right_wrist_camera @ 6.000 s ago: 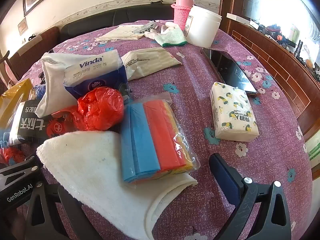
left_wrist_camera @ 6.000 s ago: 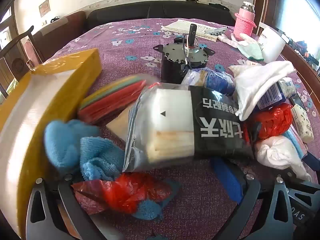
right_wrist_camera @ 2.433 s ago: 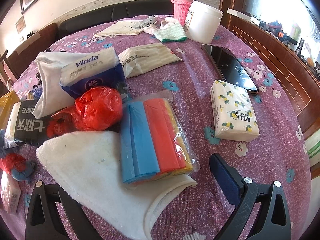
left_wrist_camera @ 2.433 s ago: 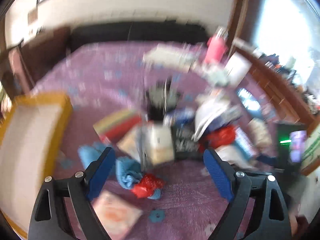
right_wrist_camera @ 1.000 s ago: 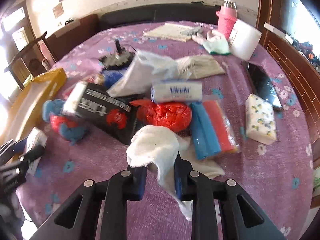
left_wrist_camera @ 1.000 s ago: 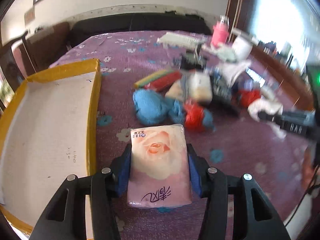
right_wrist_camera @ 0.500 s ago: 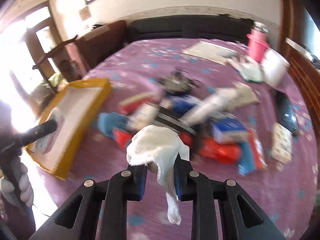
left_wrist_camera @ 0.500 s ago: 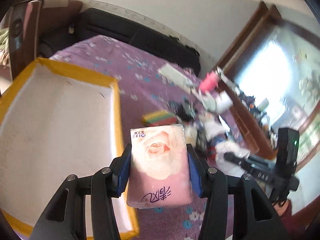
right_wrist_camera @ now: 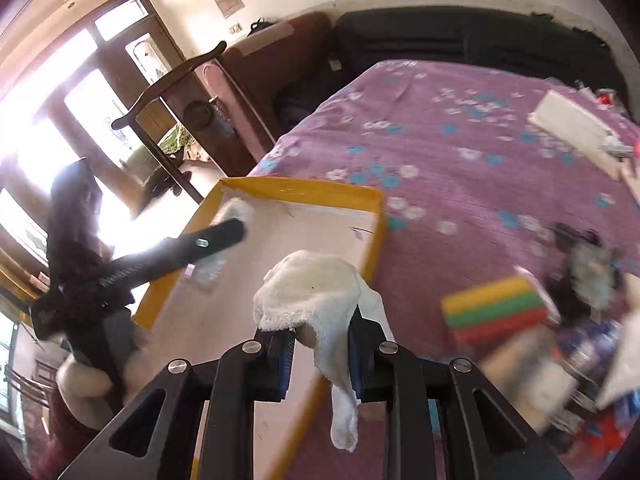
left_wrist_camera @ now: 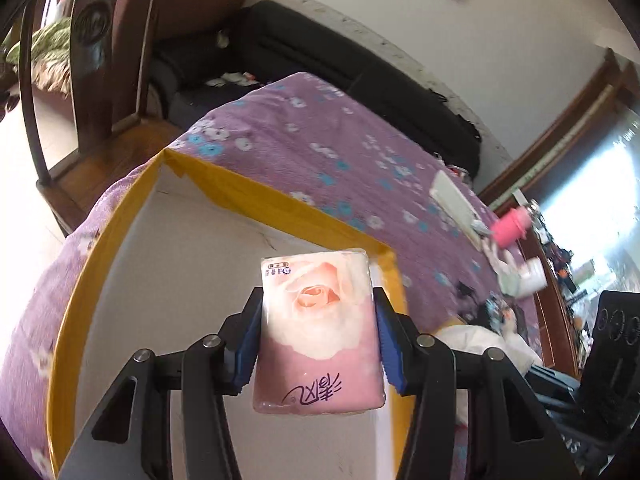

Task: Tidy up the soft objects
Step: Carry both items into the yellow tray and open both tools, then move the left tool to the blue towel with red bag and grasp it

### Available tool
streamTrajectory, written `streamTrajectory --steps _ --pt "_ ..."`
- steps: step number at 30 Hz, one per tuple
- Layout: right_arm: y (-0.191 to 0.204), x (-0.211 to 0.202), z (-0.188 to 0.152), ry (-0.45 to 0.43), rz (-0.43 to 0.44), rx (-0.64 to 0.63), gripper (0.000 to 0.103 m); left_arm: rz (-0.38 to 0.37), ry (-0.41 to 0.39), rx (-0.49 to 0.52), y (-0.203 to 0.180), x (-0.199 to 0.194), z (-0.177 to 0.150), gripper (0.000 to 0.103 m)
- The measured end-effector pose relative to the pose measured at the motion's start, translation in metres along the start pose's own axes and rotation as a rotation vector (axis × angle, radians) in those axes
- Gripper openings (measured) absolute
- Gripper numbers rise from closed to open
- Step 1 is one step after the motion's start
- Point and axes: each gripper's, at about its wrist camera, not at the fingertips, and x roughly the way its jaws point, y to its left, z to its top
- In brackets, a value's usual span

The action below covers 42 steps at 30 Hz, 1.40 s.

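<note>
Carrying step underway: left gripper [left_wrist_camera: 318, 334] clamped pink rose-print tissue pack [left_wrist_camera: 318, 332] above yellow-rimmed cardboard tray [left_wrist_camera: 280, 204]; right gripper [right_wrist_camera: 320, 344] pinched white terry cloth [right_wrist_camera: 316, 292] beside tray rim. Next, judged: lower, release inside tray.

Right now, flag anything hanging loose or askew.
The white towel in the right gripper is bunched, with one corner dangling below the fingers. The tissue pack sits squarely in the left gripper.

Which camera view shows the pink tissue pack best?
The left wrist view: the pink tissue pack fills the centre, clamped in the left gripper. The right wrist view shows it small, blurred and partly hidden by that gripper, over the yellow box.
</note>
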Motion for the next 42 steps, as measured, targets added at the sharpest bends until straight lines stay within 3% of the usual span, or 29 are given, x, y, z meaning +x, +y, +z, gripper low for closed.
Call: streamTrajectory --steps 6,12,17,19,25,29,35,38,42 --pt "0.007 0.049 0.033 0.047 0.017 0.07 0.025 0.005 -0.004 -0.093 0.03 0.015 0.017 0.052" --pt "0.005 0.08 0.048 0.064 -0.004 0.124 0.027 -0.012 -0.052 -0.136 0.041 -0.003 0.018 0.075" --pt "0.0 0.077 0.05 0.05 0.006 0.149 0.053 -0.001 -0.08 -0.136 0.042 -0.022 0.013 0.083" --pt "0.0 0.063 0.051 0.017 -0.013 0.138 0.066 -0.006 -0.081 -0.148 0.043 -0.028 0.009 0.083" --pt "-0.007 0.007 0.032 -0.049 -0.055 0.076 0.066 -0.022 -0.088 -0.095 0.014 -0.051 -0.008 0.083" --pt "-0.035 -0.04 0.0 -0.094 -0.104 0.061 0.069 -0.051 -0.086 0.005 -0.029 -0.061 -0.026 0.092" --pt "-0.12 -0.11 -0.06 -0.162 -0.199 0.215 0.074 -0.093 0.055 0.2 -0.108 -0.025 -0.071 0.092" --pt "-0.165 -0.136 -0.093 -0.174 -0.242 0.315 0.074 -0.099 0.136 0.246 -0.135 0.002 -0.096 0.092" --pt "-0.207 -0.157 -0.127 -0.191 -0.236 0.424 0.074 -0.066 0.204 0.296 -0.164 0.031 -0.124 0.092"
